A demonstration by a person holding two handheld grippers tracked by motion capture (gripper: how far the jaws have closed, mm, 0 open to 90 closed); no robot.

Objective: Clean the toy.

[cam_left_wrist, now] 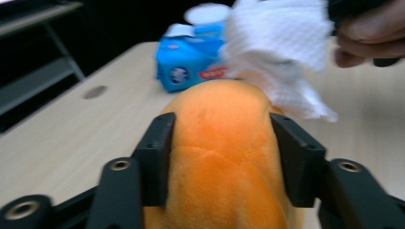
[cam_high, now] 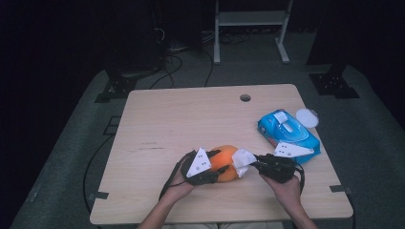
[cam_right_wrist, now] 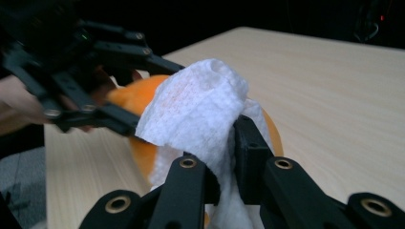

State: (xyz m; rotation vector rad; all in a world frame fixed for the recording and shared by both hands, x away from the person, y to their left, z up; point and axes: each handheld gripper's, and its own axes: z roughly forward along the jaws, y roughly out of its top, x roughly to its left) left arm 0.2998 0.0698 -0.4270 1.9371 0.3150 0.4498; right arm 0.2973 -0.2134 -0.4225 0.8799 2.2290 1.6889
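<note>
1. Table (cam_high: pixel 191 114): light wood top with a round hole (cam_high: pixel 245 98) near the far edge; the work sits at the near middle.
2. Blue wipes pack (cam_high: pixel 288 133): lies flat on the table's right side, flap on top. A small white round lid (cam_high: pixel 306 118) lies just beyond it at the table edge.
3. Orange soft object (cam_high: pixel 225 162): rounded, plush-looking, low over the table near the front edge between the two grippers; whether it rests on the wood I cannot tell.
4. Left gripper (cam_left_wrist: pixel 222 143): comes in from the left; both jaws pressed against the orange object's flanks, gripping it. Hand behind it, cable trailing back.
5. Right gripper (cam_right_wrist: pixel 224 157): comes in from the right, jaws clamped tight on a white wipe.
6. White wipe (cam_right_wrist: pixel 200 109): crumpled, pinched between the right jaws, its free part lying against the right-hand end of the orange object, touching it.
</note>
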